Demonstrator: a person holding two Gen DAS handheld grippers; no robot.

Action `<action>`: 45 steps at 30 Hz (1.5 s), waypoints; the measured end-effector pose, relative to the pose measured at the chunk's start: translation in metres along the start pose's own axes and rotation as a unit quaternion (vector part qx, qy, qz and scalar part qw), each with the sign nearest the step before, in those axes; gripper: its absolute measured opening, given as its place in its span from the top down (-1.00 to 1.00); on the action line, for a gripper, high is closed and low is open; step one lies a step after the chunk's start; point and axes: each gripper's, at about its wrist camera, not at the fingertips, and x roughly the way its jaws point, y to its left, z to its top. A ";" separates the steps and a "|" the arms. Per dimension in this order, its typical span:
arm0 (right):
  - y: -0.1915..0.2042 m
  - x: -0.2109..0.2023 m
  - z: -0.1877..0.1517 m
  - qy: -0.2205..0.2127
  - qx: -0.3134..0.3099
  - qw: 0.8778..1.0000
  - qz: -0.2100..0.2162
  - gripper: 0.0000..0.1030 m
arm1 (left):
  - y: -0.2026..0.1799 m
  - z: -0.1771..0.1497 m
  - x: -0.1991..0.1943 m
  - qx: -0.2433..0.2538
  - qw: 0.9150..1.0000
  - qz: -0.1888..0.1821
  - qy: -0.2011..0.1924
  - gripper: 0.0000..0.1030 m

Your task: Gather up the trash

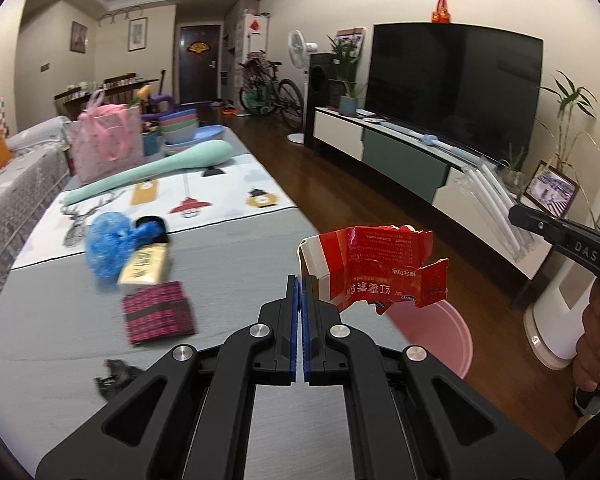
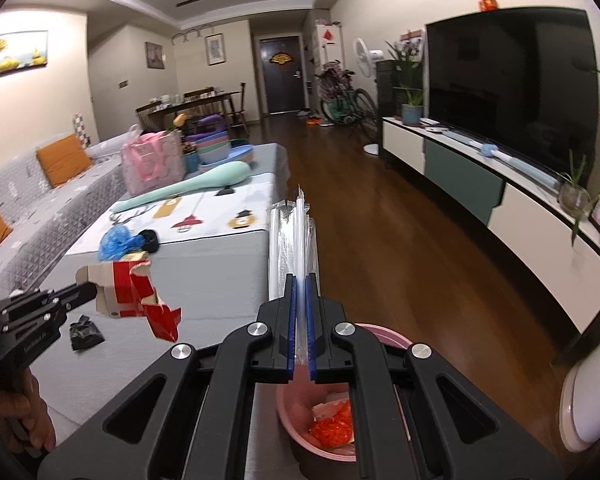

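Observation:
My left gripper is shut on a torn red and white carton, held up past the table's right edge above a pink bin. The carton also shows in the right wrist view. My right gripper is shut on a clear plastic wrapper with white straws, held over the pink bin, which holds orange and white trash. The wrapper also shows in the left wrist view.
On the grey table lie a blue plastic bag, a yellow packet, a pink patterned pouch and black scraps. A pink bag, bowls and a mint bat stand farther back. A TV cabinet lines the right wall.

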 end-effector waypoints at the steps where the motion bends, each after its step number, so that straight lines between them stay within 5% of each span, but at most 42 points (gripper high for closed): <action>1: -0.005 0.000 0.000 0.000 0.004 1.000 -0.004 0.91 | -0.006 0.001 0.002 0.002 1.000 -0.004 0.001 0.97; 16: -0.055 0.019 0.002 0.023 0.034 0.997 -0.061 0.91 | -0.091 -0.009 0.060 0.038 0.997 -0.050 0.050 0.97; 32: -0.079 0.056 -0.001 0.058 0.073 0.994 -0.064 0.90 | -0.108 -0.022 0.110 0.046 0.993 -0.050 0.101 0.96; 34: -0.077 0.060 -0.002 0.066 0.070 0.994 -0.061 0.80 | -0.107 -0.021 0.120 0.041 0.991 -0.056 0.116 0.79; 35: -0.075 0.064 -0.003 0.072 0.065 0.993 -0.064 0.76 | -0.106 -0.021 0.123 0.038 0.990 -0.055 0.122 0.36; 36: -0.074 0.067 -0.004 0.079 0.060 0.993 -0.067 0.43 | -0.104 -0.021 0.124 0.034 0.991 -0.054 0.121 0.01; 37: -0.073 0.069 -0.005 0.082 0.058 0.992 -0.073 -0.03 | -0.101 -0.021 0.123 0.031 0.991 -0.055 0.119 -0.03; 38: -0.073 0.070 -0.005 0.081 0.059 0.992 -0.078 -0.16 | -0.099 -0.021 0.121 0.028 0.991 -0.058 0.117 -0.03; 45: -0.072 0.062 -0.001 0.063 0.064 0.993 -0.079 -0.21 | -0.091 -0.023 0.105 0.023 0.993 -0.064 0.096 -0.03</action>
